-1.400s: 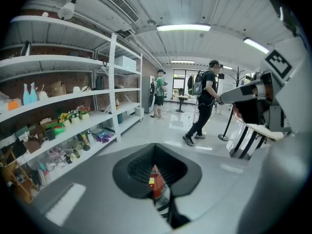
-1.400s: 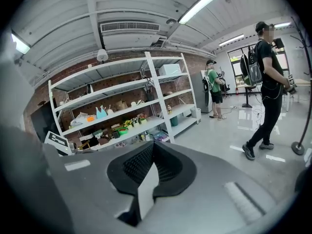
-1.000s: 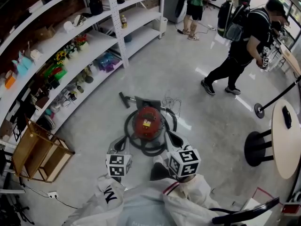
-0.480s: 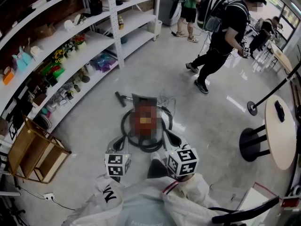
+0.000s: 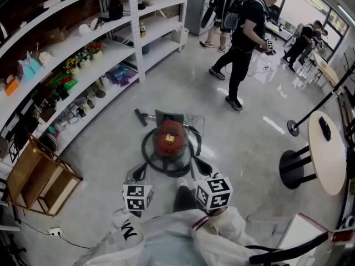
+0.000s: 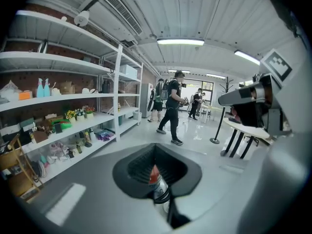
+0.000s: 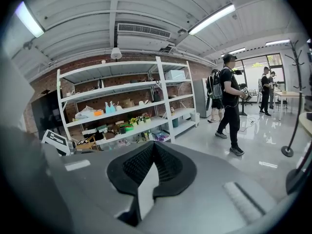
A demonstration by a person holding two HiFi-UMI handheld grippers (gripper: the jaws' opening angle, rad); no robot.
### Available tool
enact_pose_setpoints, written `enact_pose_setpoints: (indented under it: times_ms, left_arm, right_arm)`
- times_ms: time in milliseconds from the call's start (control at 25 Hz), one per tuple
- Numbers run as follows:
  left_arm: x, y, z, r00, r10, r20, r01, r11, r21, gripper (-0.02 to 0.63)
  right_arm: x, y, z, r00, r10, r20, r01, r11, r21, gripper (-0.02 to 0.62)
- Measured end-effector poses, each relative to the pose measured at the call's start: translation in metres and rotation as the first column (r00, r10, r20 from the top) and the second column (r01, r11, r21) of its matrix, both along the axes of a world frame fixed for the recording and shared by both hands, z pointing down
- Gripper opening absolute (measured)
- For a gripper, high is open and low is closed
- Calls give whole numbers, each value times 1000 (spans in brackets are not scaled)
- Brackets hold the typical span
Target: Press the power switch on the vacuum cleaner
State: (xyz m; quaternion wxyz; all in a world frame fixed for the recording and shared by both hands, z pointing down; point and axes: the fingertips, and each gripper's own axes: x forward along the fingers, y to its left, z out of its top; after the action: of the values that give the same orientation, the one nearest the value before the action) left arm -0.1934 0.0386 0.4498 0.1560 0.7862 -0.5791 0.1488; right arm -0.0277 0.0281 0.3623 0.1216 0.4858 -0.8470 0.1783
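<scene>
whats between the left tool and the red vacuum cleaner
Only the black hose, which loops round the red vacuum cleaner and passes ahead of the left tool. The head view shows this.

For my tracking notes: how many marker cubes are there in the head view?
2. One cube sits below-left of the red vacuum cleaner, the other below-right. None seems hidden.
</scene>
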Motion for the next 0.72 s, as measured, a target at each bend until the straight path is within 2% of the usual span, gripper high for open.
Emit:
enact_pose_setpoints:
  times_ms: [200,520,720]
  left_arm:
    - [-3,16,0,1000,5,-13,-5,1000,5,0]
    - [15,42,-1,999,31,-40,-31,999,-8,0]
    - [18,56,-5,999,32,-29,-32,999,1,0]
  right_arm:
    - [-7,22,3,1000,-5,-15,5,1000,-7,2]
    - [8,52,4,999,14,-37,-16,999,-45,2]
    - [9,65,8,1000,12,-16,-13,997,-70,2]
